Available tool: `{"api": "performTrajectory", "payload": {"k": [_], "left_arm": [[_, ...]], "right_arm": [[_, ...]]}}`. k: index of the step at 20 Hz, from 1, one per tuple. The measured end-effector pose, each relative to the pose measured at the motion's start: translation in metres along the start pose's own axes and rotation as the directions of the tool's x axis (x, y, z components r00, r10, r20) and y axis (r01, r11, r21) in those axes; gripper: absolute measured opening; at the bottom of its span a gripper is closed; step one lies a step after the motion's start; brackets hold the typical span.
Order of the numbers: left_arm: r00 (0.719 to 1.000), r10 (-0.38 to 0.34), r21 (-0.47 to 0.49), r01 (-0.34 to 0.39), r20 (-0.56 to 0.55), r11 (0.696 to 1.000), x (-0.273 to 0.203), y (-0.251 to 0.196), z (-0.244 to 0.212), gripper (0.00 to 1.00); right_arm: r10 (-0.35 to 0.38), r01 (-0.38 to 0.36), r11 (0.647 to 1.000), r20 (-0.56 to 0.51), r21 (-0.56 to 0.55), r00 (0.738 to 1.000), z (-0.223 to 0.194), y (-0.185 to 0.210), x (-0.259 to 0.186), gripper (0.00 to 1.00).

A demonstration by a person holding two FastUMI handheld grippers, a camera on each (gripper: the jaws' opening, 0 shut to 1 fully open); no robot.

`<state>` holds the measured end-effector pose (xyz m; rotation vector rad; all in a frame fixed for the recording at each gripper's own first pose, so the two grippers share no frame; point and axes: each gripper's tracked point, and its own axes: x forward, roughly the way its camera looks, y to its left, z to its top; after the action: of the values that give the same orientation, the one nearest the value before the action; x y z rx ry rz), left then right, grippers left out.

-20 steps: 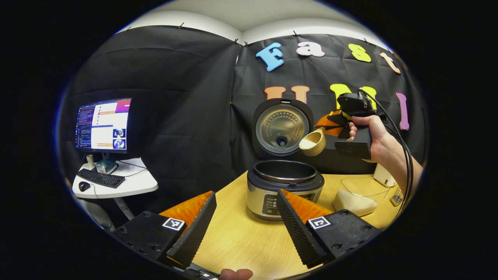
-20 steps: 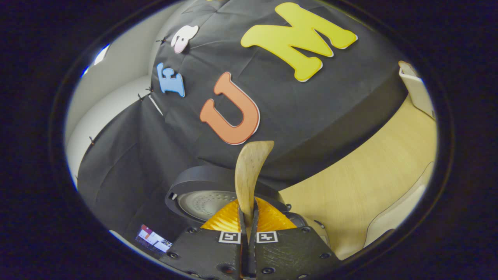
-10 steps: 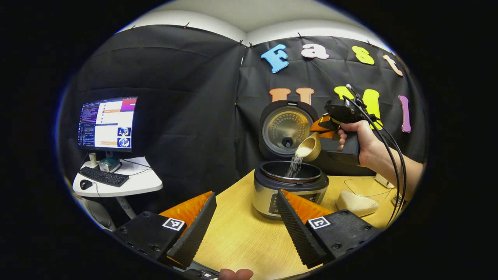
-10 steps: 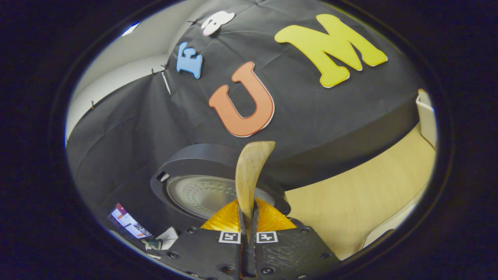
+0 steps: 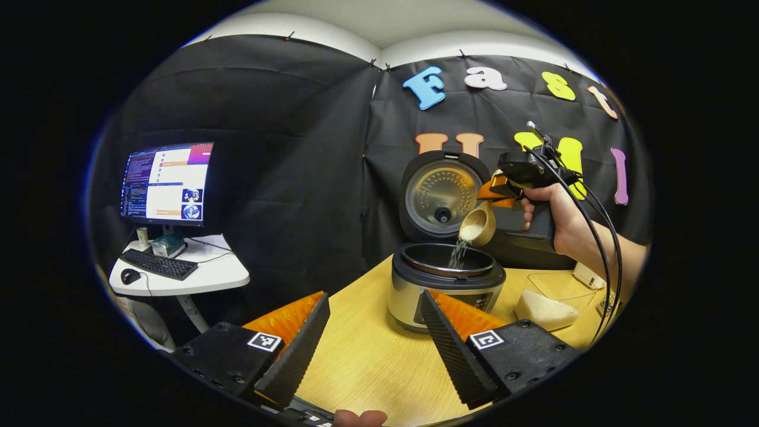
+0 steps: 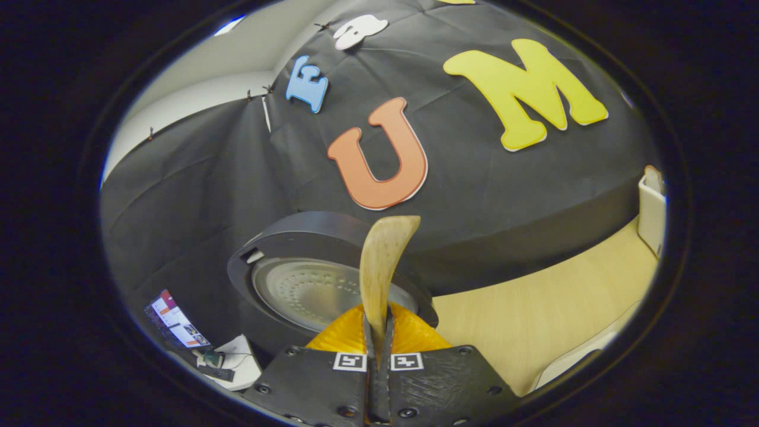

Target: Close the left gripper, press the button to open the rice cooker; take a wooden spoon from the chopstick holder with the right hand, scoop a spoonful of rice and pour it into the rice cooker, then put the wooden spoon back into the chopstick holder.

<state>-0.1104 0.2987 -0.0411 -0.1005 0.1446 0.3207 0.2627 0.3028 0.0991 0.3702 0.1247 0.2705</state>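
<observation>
- The wooden spoon (image 5: 478,224) is pale, matt wood with visible grain on its handle (image 6: 379,267).
- The rice cooker (image 5: 446,284) has a brushed, shiny metal body, a dark glossy rim, and a dimpled metal plate inside its open lid (image 5: 443,193).
- The counter (image 5: 367,362) is smooth, light wood-grain laminate.
- The left gripper (image 5: 372,338) has matt black plastic bodies, ribbed rubbery fingers (image 5: 442,341) and orange ridged plastic backs.
- The booth wall (image 5: 284,148) is matt black cloth, creased.
</observation>
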Motion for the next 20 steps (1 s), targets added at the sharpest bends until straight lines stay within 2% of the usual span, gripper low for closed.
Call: {"api": "performTrajectory", "payload": {"k": [15, 20], "left_arm": [[1.000, -0.002, -0.006, 0.002, 0.013, 1.000, -0.003, -0.001, 0.004, 0.99], [1.000, -0.004, -0.009, 0.004, 0.015, 1.000, -0.003, 0.000, 0.004, 0.99]], "right_arm": [[0.003, 0.013, 0.980, 0.079, -0.200, 0.997, 0.011, 0.028, -0.009, 0.00], [0.017, 0.024, 0.950, 0.130, -0.311, 0.991, 0.018, 0.042, -0.014, 0.00]]}}
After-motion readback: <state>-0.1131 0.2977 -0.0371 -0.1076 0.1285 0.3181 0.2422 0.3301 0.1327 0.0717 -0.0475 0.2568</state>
